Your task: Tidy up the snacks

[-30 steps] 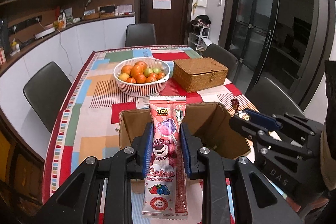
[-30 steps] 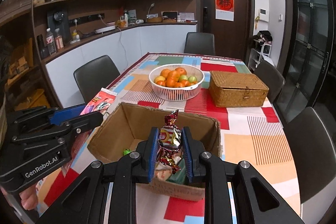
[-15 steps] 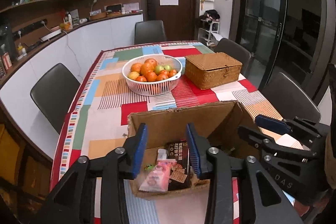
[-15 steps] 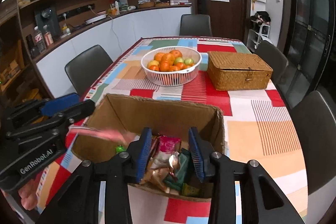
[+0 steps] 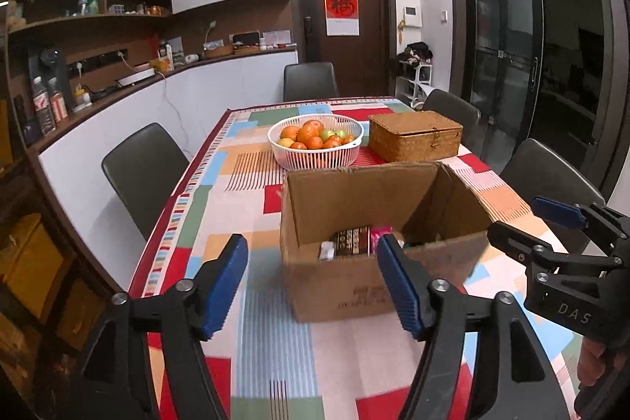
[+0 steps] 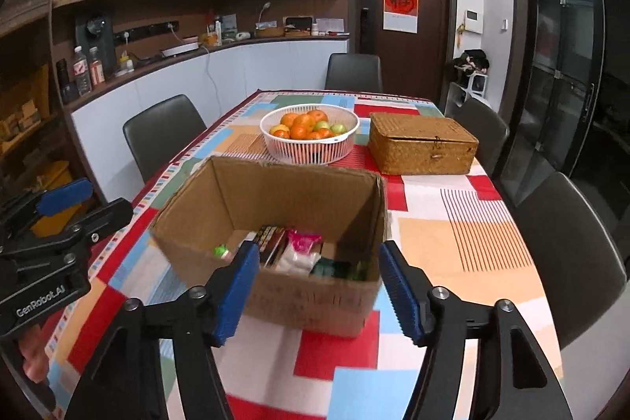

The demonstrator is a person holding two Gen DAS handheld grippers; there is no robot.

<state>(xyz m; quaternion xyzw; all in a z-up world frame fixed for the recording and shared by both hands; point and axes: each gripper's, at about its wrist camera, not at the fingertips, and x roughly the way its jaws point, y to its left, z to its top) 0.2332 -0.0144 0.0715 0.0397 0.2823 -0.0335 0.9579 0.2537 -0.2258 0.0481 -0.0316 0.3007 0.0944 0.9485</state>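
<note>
Opening wide and holding nothing, both grippers are hovering at the near side of a cardboard box [image 5: 378, 223] that is sitting on a table covered by a bright patchwork tablecloth [image 5: 220, 191]. The left gripper [image 5: 313, 282] is spreading its blue pads, and only tablecloth and the box's near wall are showing in the gap. A second ago it was pinching a tall pink snack packet upright; that packet is no longer between the pads, and a pink packet [image 6: 301, 248] is now lying inside the box among the other snacks. The right gripper [image 6: 319, 288] is also opening with nothing between its pads; a second ago it was clamping a small foil-wrapped sweet, which is gone from the pads and is presumably down in the box, though it is too small to pick out. A dark packet [image 6: 271, 239] and some green wrappers [image 6: 338, 268] are resting beside the pink one on the box floor. Farther along the table, a white basket of oranges [image 5: 315, 144] is standing just behind the box, with a woven lidded box [image 5: 413, 134] to its right. Both snacks appearing to be dropped suggests this round of tidying is done; no loose snacks are showing on the visible part of the table, so the hands are likely pulling away to look for more.
</note>
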